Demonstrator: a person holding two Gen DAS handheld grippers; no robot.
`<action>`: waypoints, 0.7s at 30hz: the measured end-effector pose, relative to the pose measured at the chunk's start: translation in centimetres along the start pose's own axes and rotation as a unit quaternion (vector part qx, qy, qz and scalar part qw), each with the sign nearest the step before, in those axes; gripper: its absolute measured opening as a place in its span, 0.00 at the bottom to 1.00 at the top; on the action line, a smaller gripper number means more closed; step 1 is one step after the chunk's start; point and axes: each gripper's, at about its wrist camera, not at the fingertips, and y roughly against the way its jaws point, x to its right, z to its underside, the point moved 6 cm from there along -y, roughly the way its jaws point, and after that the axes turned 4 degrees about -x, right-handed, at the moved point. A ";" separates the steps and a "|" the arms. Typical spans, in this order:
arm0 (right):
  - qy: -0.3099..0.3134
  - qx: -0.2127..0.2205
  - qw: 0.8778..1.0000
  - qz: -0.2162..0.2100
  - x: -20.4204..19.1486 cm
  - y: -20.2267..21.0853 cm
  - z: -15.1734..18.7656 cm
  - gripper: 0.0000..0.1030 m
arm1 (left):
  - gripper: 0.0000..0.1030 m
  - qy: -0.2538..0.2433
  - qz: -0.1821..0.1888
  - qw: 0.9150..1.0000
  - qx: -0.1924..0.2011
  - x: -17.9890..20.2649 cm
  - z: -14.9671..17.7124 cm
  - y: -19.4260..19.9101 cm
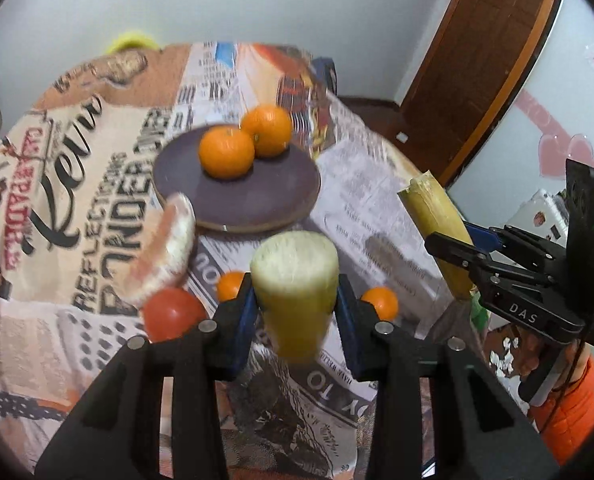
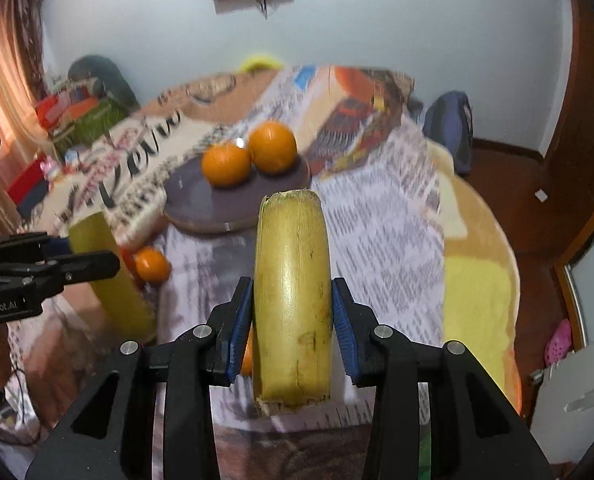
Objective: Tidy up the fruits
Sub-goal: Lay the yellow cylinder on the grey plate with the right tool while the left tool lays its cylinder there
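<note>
On the newspaper-covered round table (image 2: 381,232), the dark round wooden plate (image 1: 237,196) near its far edge holds two oranges (image 1: 227,152), likely the gathering spot, while each gripper clamps a yellow sugarcane-like cut stalk, left gripper (image 1: 295,304) and right gripper (image 2: 293,320), above the near edge.

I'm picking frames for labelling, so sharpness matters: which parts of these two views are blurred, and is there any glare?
Left wrist view: the held sugarcane piece and pomelo wedge smear, and the tablecloth print is soft. Right wrist view: the other sugarcane piece is crisp, the cloth streaks, and a small white glint sits by the oranges. Both views bend at the edges.
</note>
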 end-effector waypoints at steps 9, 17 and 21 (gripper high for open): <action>-0.002 0.037 0.999 -0.013 -1.7 0.5 -2.9 0.34 | 0.35 0.017 -0.006 0.999 0.043 -1.7 -3.2 2.5; 0.009 0.047 0.999 -0.019 -2.9 -0.1 -4.8 0.34 | 0.35 0.028 -0.013 0.998 0.056 -3.3 -4.9 2.8; 0.012 0.051 0.998 -0.021 -3.4 -0.6 -5.9 0.34 | 0.35 0.030 -0.014 0.998 0.054 -4.1 -5.8 2.4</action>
